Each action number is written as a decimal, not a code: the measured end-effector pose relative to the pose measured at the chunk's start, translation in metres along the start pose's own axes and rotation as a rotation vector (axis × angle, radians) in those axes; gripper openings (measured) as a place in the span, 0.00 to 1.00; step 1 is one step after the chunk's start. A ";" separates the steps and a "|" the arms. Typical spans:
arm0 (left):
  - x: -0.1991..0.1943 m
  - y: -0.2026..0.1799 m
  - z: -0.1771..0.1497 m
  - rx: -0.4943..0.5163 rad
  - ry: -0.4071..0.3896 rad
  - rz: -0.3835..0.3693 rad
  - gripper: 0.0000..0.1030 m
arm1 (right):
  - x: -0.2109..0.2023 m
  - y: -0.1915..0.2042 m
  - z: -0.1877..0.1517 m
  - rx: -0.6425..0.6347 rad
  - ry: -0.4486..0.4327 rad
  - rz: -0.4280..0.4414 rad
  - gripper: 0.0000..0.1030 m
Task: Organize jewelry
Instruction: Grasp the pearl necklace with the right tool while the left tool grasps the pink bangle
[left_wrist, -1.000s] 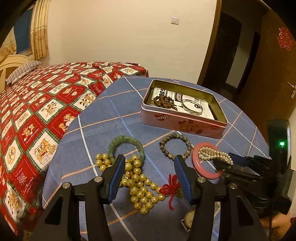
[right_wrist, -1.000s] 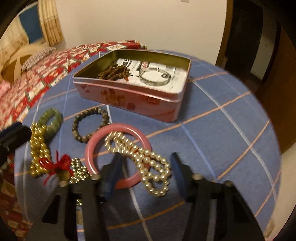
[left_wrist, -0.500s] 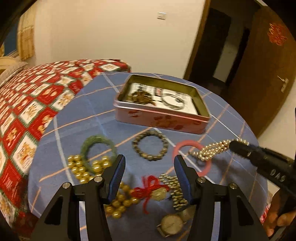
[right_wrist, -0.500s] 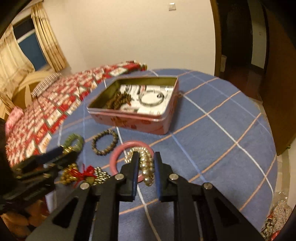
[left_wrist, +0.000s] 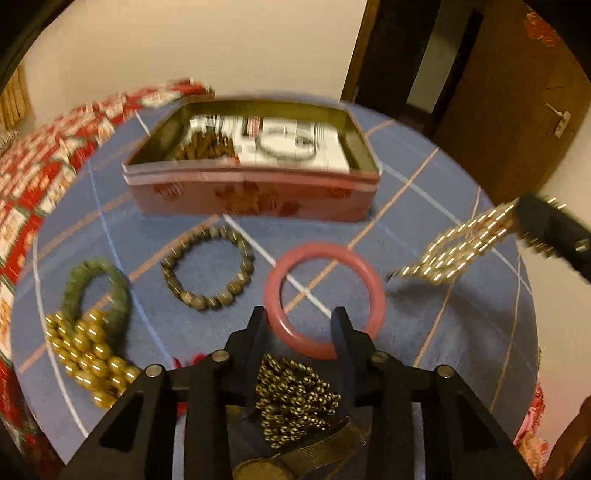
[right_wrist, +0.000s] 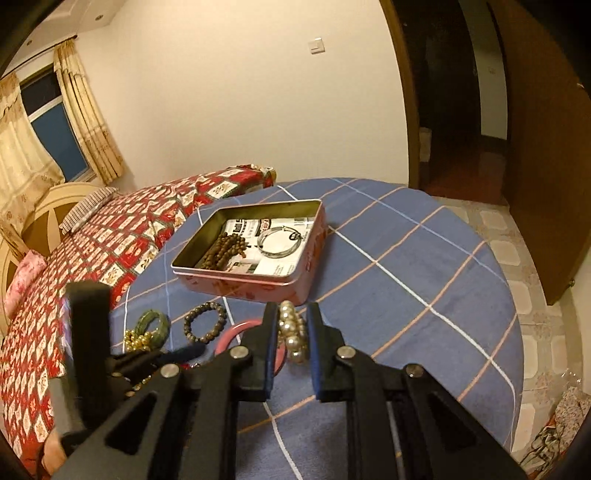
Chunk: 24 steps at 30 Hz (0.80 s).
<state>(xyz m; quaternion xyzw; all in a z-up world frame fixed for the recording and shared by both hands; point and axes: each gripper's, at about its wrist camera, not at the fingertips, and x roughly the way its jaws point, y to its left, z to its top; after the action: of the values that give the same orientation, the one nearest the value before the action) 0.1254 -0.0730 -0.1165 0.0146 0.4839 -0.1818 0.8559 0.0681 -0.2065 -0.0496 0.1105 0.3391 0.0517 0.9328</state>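
Observation:
My right gripper (right_wrist: 291, 312) is shut on a pearl bracelet (right_wrist: 293, 334) and holds it above the table; it hangs at the right in the left wrist view (left_wrist: 458, 247). My left gripper (left_wrist: 299, 314) is open over the near rim of a pink bangle (left_wrist: 325, 295). A pink tin (left_wrist: 255, 192) stands beyond, holding brown beads (right_wrist: 221, 249) and a silver bangle (right_wrist: 277, 242). A dark bead bracelet (left_wrist: 208, 267), a green bracelet (left_wrist: 98, 291), gold beads (left_wrist: 88, 350) and a small-bead bundle (left_wrist: 295, 395) lie on the table.
The round table has a blue checked cloth (right_wrist: 406, 280). A bed with a red patterned cover (right_wrist: 110, 236) is to the left. A watch (left_wrist: 273, 467) lies at the near edge. A wooden door (right_wrist: 546, 147) stands open on the right.
My right gripper has lifted the pearl bracelet off the pink bangle and raised it. My left gripper has moved forward and right, narrowing over the pink bangle.

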 end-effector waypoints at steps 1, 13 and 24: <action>0.000 -0.001 0.000 0.009 -0.006 0.007 0.33 | -0.002 -0.002 0.000 0.002 -0.002 0.001 0.18; -0.004 0.000 0.002 0.016 -0.052 -0.015 0.09 | -0.009 -0.006 0.002 0.017 -0.024 0.002 0.18; -0.055 0.002 0.011 0.023 -0.214 -0.019 0.09 | -0.020 -0.006 0.009 0.030 -0.069 -0.011 0.17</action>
<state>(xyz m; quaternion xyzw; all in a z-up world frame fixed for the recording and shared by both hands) 0.1095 -0.0569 -0.0651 0.0003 0.3877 -0.1959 0.9007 0.0585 -0.2170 -0.0320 0.1242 0.3080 0.0375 0.9425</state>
